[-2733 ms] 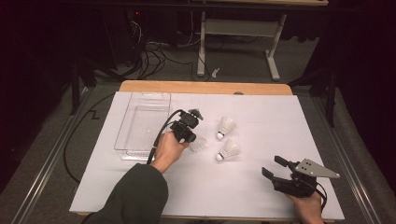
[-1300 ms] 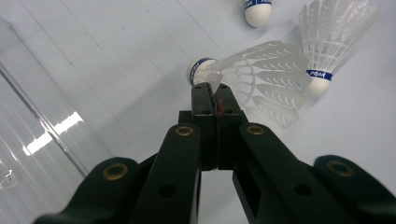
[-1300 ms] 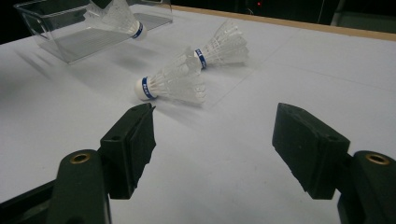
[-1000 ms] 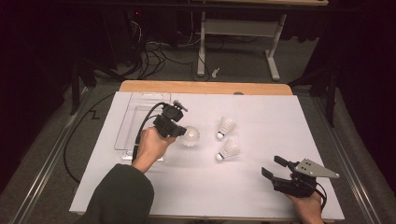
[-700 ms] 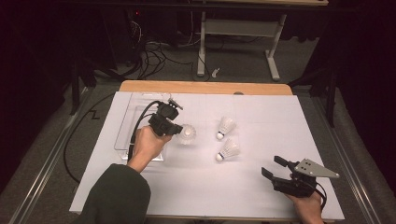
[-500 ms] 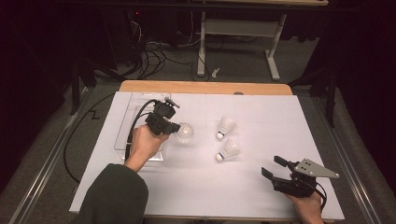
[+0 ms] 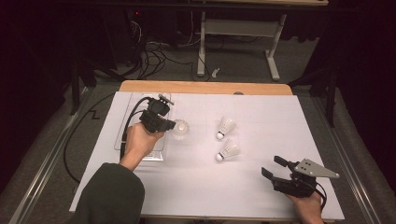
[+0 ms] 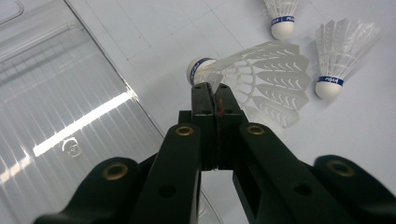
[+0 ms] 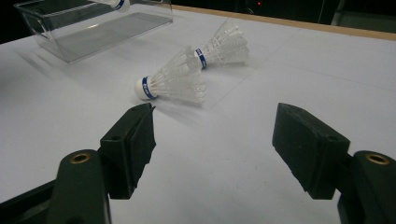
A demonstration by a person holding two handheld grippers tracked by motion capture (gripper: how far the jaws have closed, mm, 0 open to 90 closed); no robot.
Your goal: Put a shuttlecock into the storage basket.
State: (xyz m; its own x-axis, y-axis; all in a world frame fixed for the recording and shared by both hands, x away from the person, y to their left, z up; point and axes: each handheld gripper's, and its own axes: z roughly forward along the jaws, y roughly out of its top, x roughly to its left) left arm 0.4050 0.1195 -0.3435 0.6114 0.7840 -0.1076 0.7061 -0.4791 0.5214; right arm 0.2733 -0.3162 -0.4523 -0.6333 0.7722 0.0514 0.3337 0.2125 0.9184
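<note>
My left gripper (image 7: 167, 124) is shut on a white shuttlecock (image 7: 180, 128), held just off the right edge of a clear plastic tray (image 7: 140, 100). In the left gripper view the jaws (image 8: 208, 91) pinch the feather skirt (image 8: 261, 79) close behind the blue-banded cork, above the white table. Two more shuttlecocks (image 7: 226, 127) (image 7: 228, 150) lie on their sides mid-table. My right gripper (image 7: 273, 166) rests open near the front right corner, nothing between its jaws (image 9: 219, 140). Both loose shuttlecocks (image 9: 175, 81) (image 9: 224, 44) lie ahead of it.
The white sheet (image 7: 261, 116) covers a wooden table whose far edge (image 7: 205, 87) shows. The tray (image 8: 70, 93) has a ribbed floor and low walls. Cables and a desk frame (image 7: 233, 32) stand on the floor beyond.
My left hand has carried the shuttlecock leftward and away from me, from beside the two loose ones to the tray's right edge. The right gripper has stayed put.
</note>
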